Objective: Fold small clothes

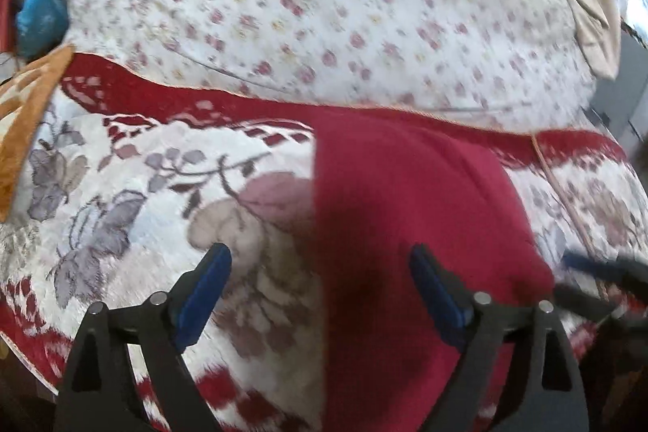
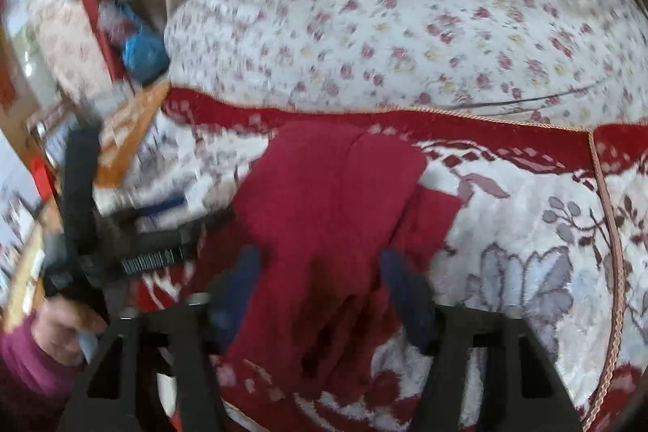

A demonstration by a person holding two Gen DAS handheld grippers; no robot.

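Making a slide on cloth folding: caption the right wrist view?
Open right gripper poised over a red garment on a floral blanket, left gripper alongside.

Left gripper (image 1: 320, 290) is hovering with jaws spread wide above a red garment (image 1: 405, 221), which is lying on a floral blanket (image 1: 121, 197). Flowered bedsheet (image 1: 324, 7) is lying beyond. View is blurring.

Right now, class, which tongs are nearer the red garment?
Right. The right tongs straddle the red garment, open. The left tongs sit open over its left edge.
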